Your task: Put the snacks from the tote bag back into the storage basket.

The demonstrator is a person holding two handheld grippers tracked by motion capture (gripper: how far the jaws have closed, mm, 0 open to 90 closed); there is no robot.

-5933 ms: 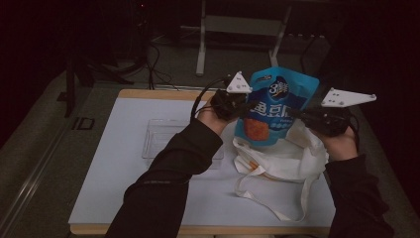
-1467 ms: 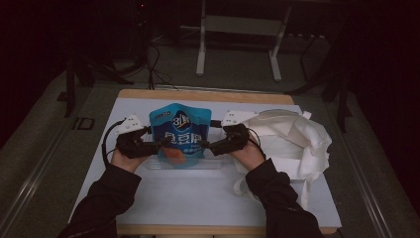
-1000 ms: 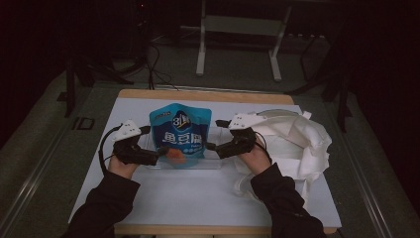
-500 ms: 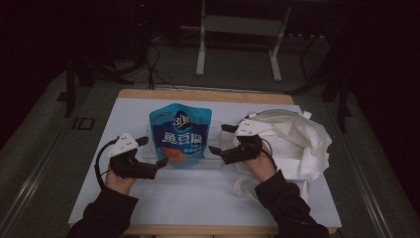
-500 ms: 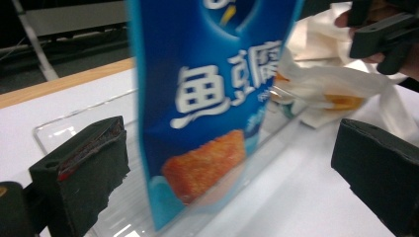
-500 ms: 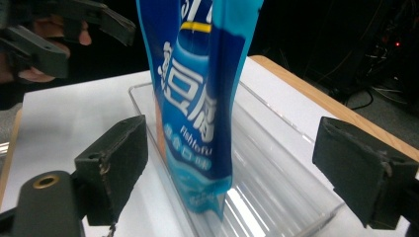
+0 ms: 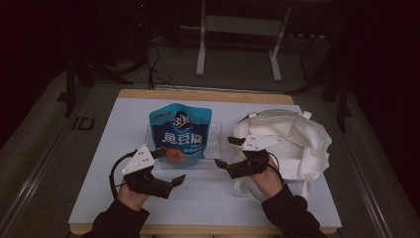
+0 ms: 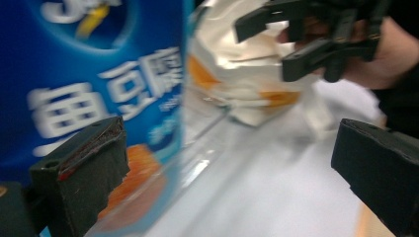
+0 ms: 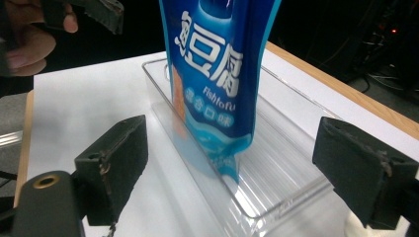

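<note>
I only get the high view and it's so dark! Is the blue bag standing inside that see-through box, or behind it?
Observer: Inside. In the right gripper view the blue bag stands upright in the clear box, its bottom edge down on the box floor, close along one long wall.
Operator: Does it say anything in English?
Observer: Yes, small white letters on it read "Fishtofu".
Operator: Are my right fingers touching it?
Observer: No. The right gripper has its fingers spread wide, and the bag stands beyond them, untouched.

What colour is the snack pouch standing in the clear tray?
Blue, white lettering, orange near the bottom; right gripper view shows the pouch best.
</note>
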